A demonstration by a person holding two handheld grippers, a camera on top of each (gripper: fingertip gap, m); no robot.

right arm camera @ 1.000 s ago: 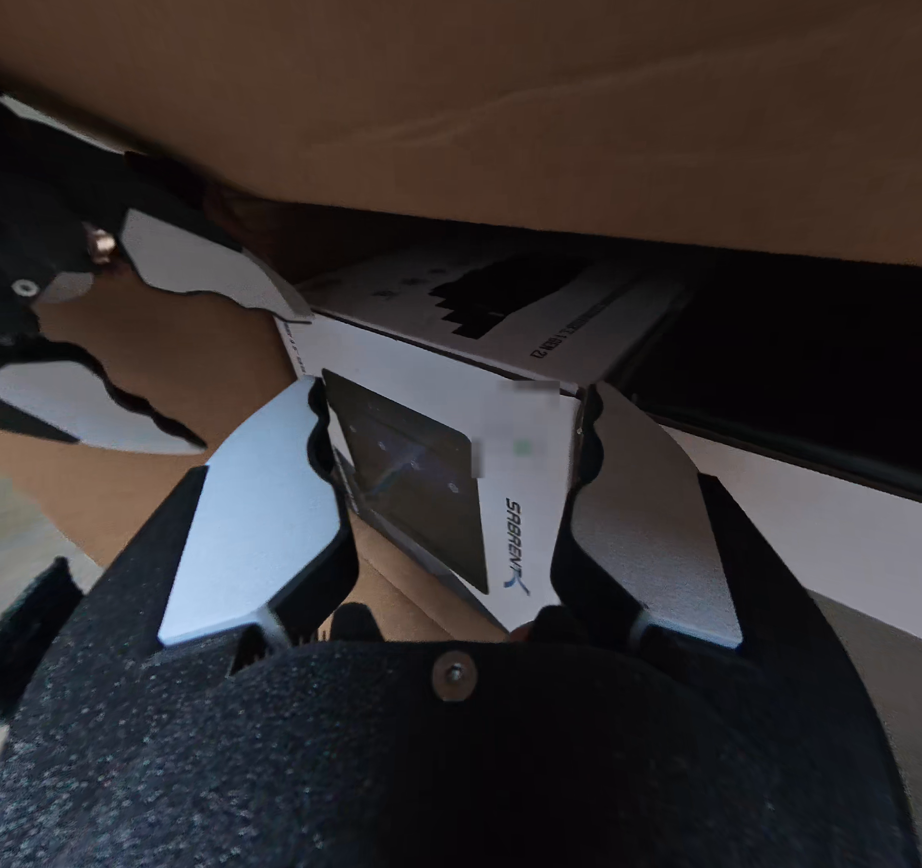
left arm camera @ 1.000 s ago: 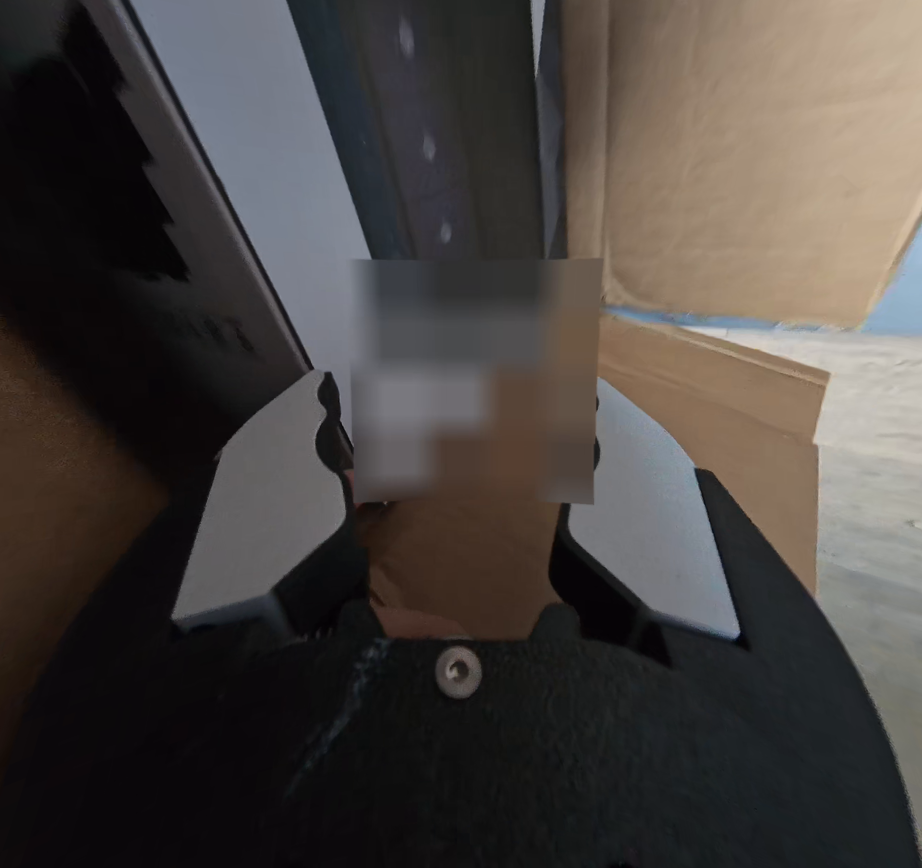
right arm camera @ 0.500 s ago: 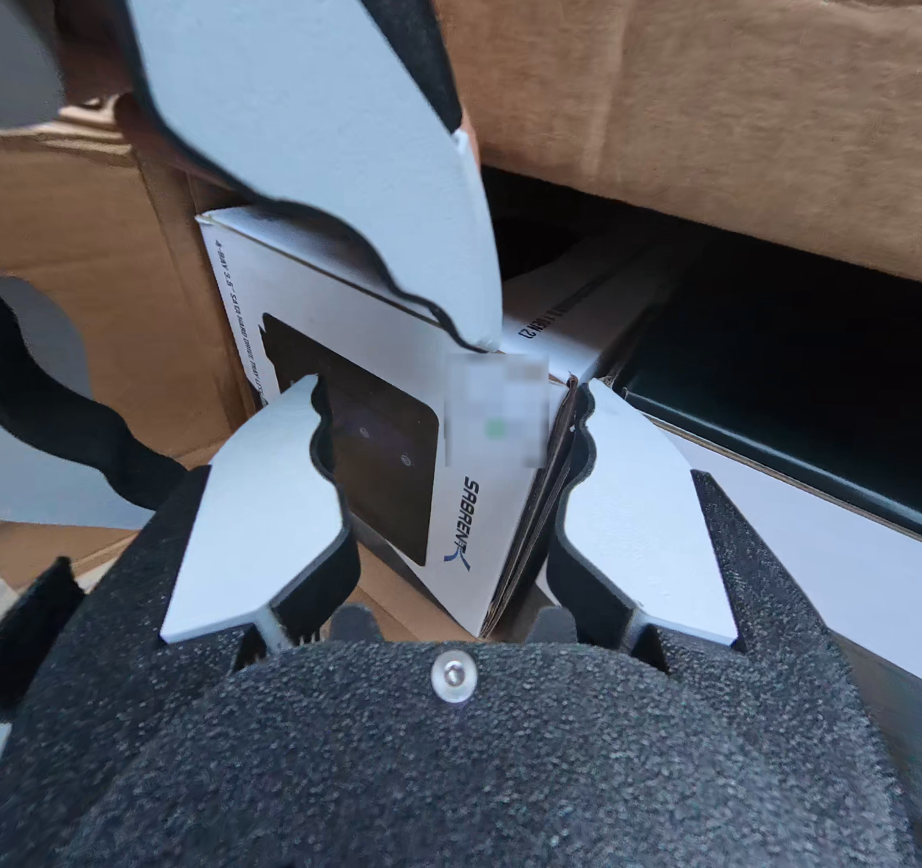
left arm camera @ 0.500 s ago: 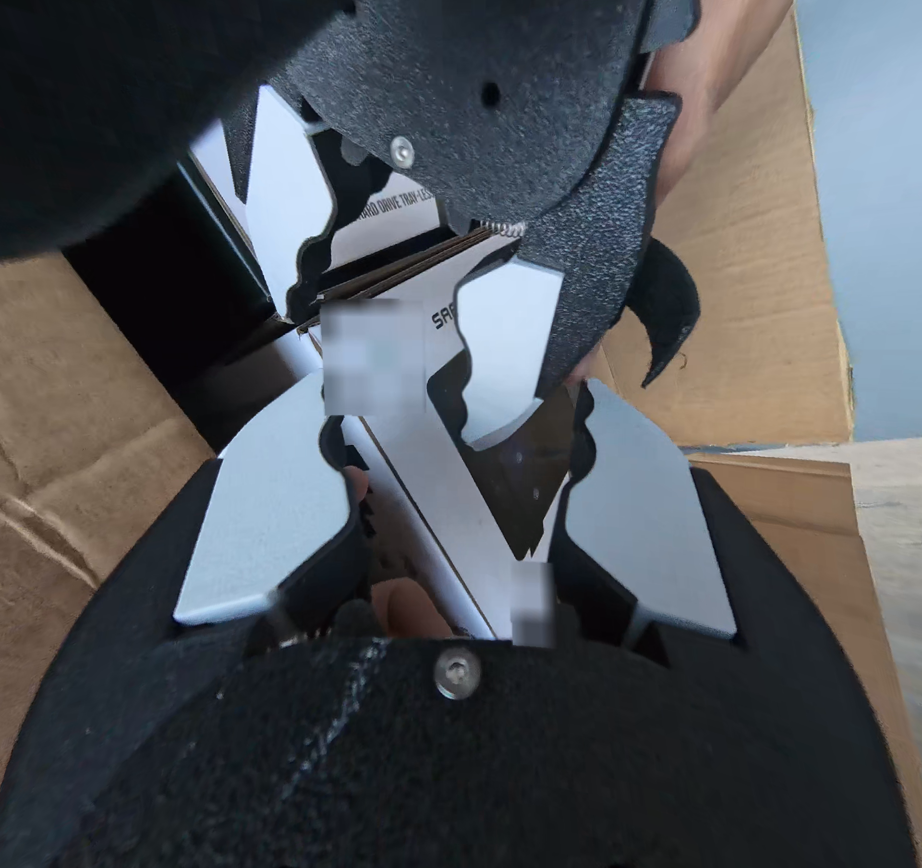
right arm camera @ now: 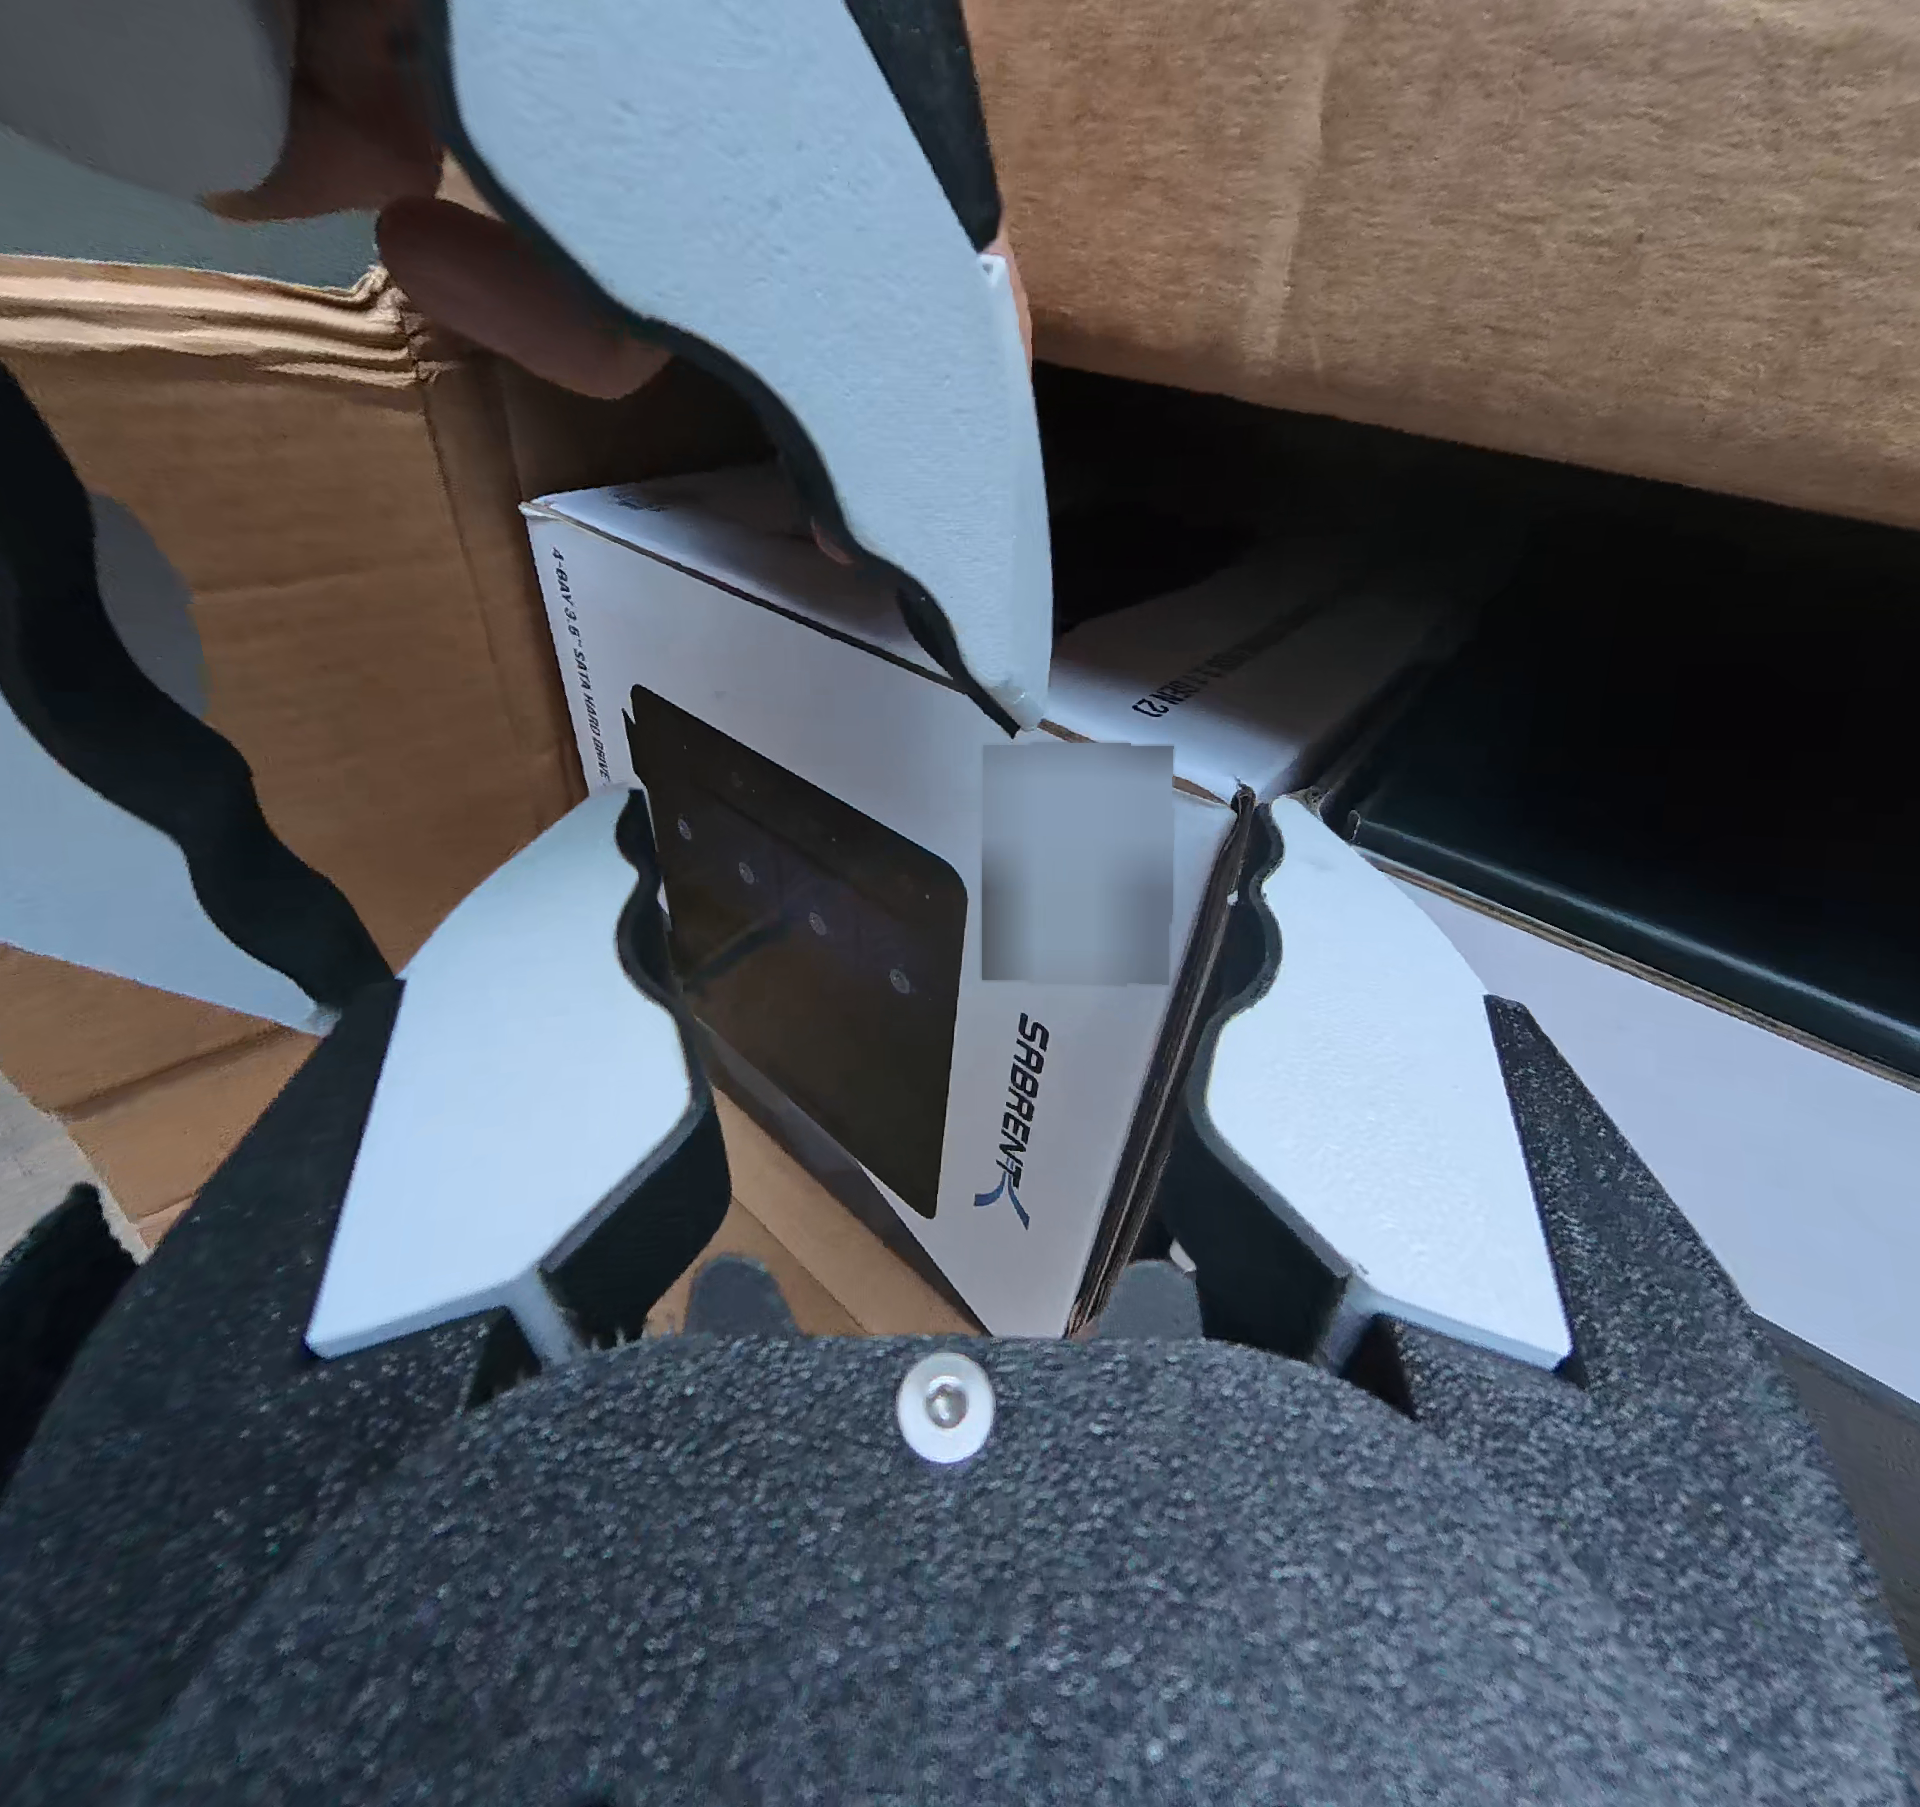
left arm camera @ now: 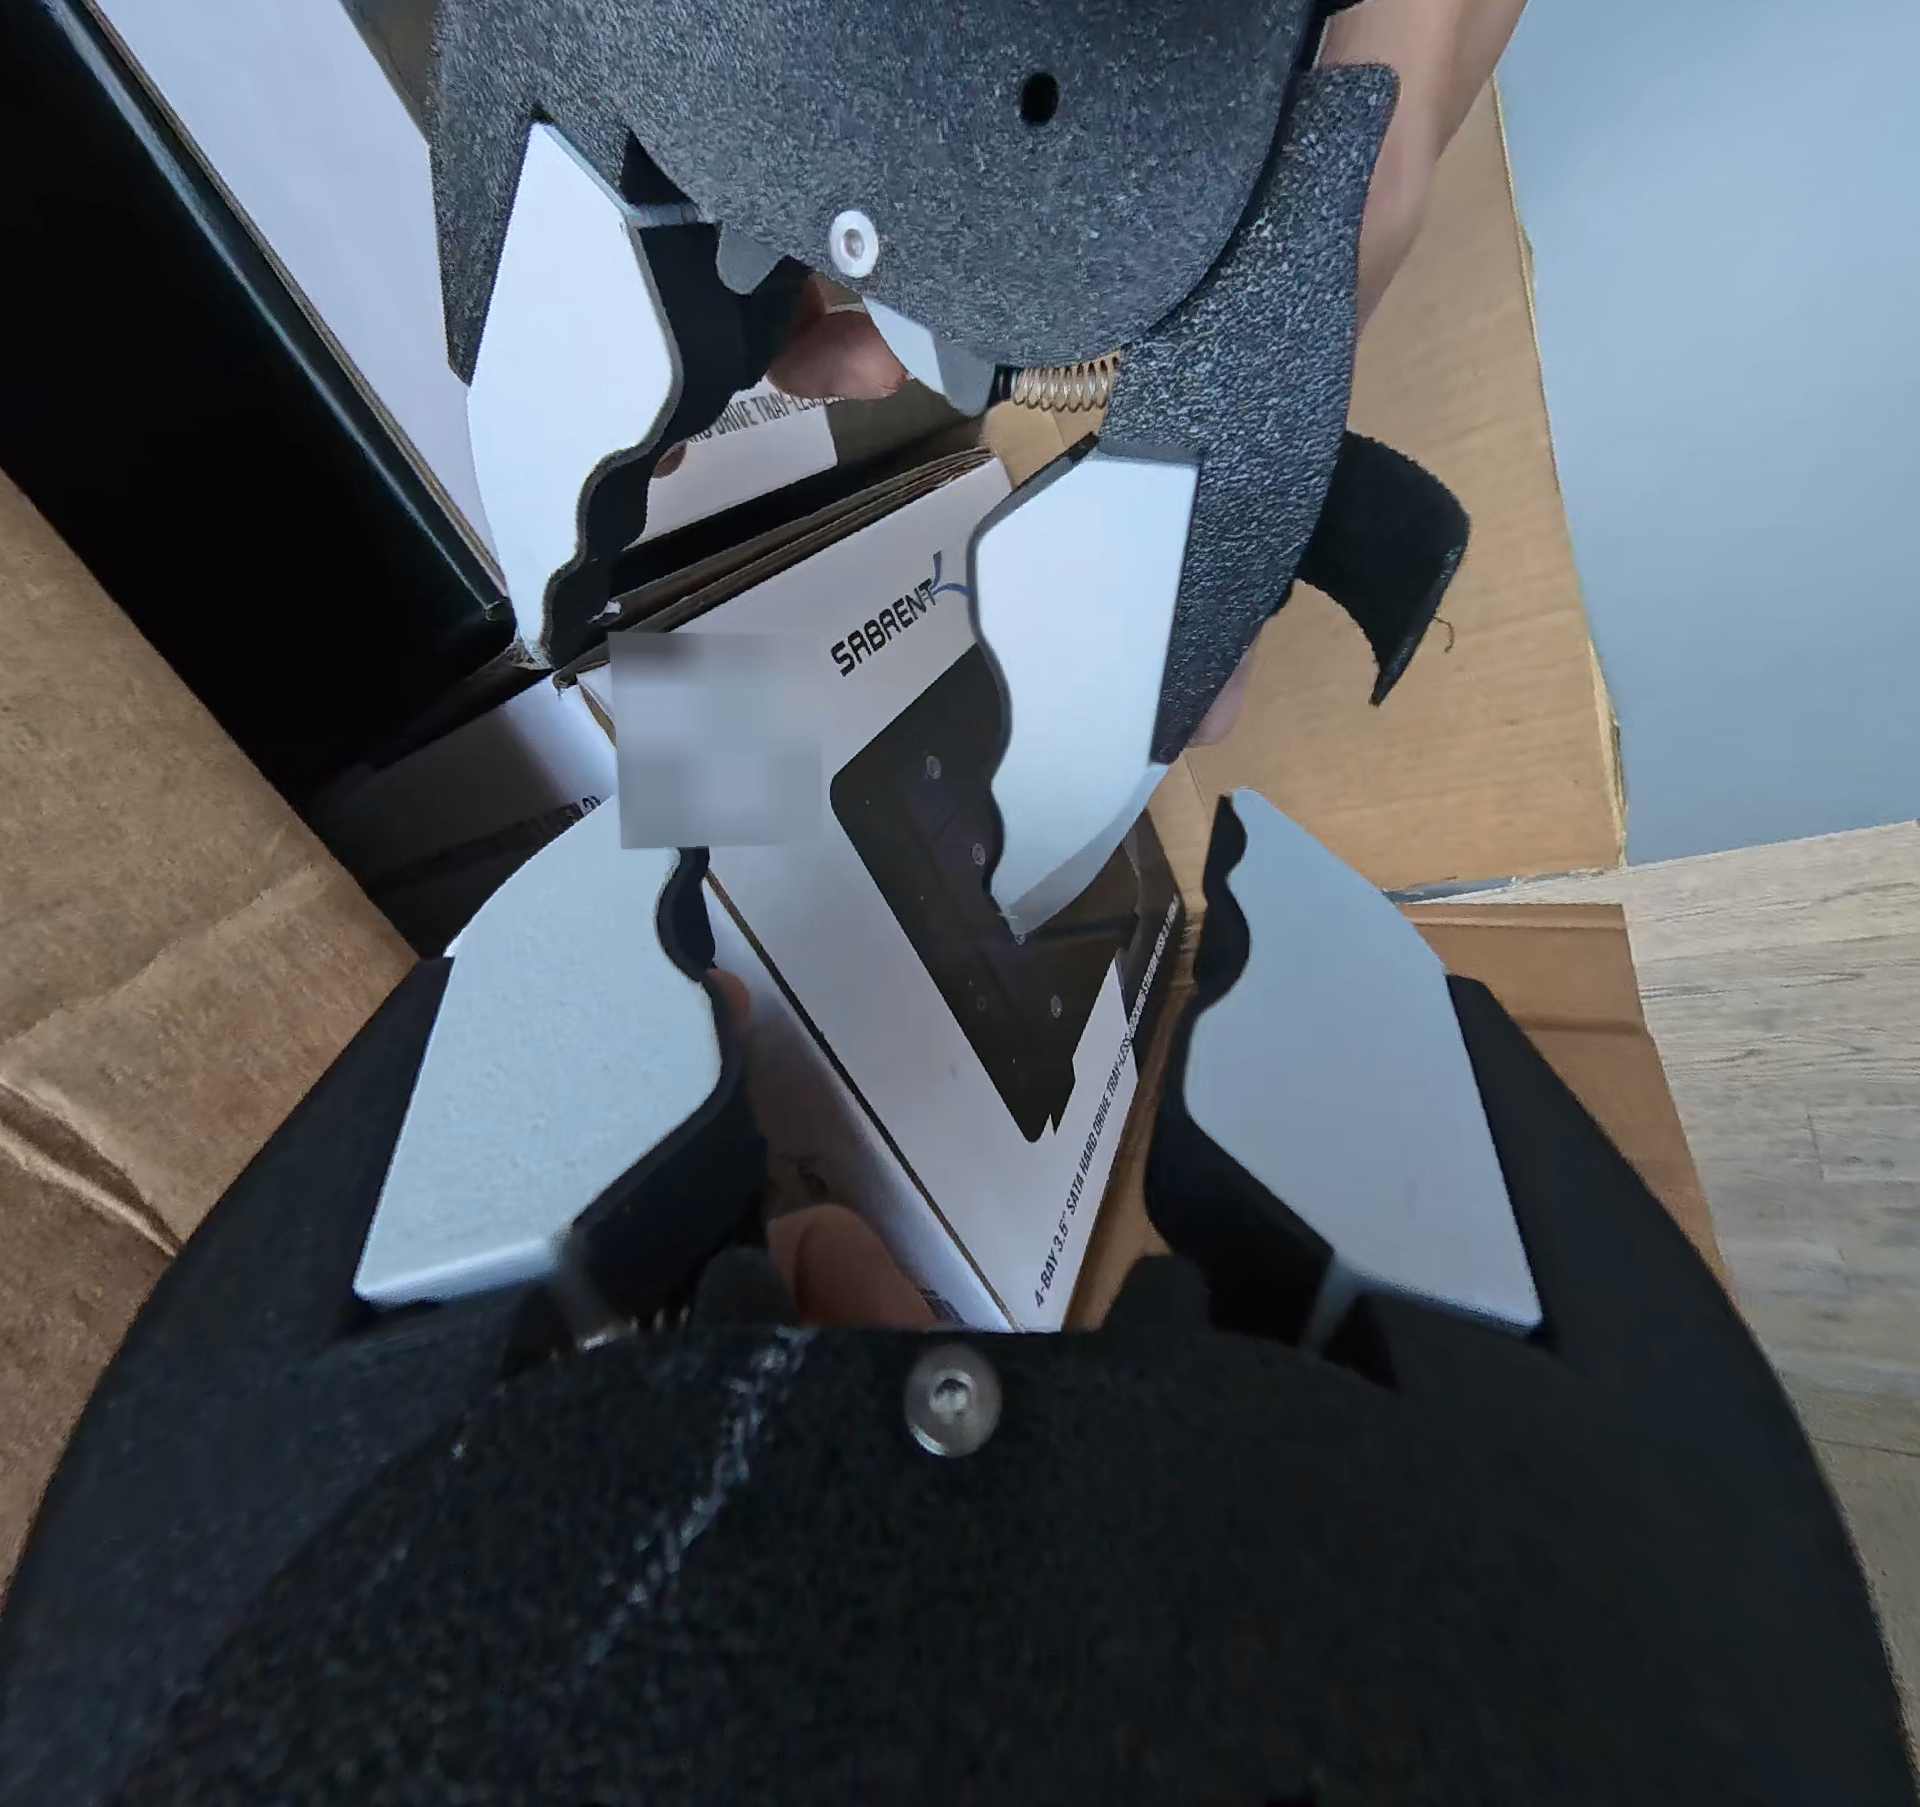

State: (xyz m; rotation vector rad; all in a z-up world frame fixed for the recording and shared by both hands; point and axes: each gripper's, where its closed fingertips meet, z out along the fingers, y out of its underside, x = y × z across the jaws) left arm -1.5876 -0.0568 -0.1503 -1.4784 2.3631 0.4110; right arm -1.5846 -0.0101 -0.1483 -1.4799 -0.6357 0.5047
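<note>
A white box [right arm camera: 852,718] with a dark printed panel is shown between the fingers of both grippers, inside a cardboard carton [right arm camera: 1455,199]. The right gripper [right arm camera: 940,884] is closed on it, one finger against the flap end, the other at the printed face. The left gripper [left arm camera: 951,936] is seen spread around the opposite end; contact there cannot be confirmed. A second white box [right arm camera: 1299,656] lies just beyond. A slip is judged possible, since the grip falls near a corner and on loose flaps.
</note>
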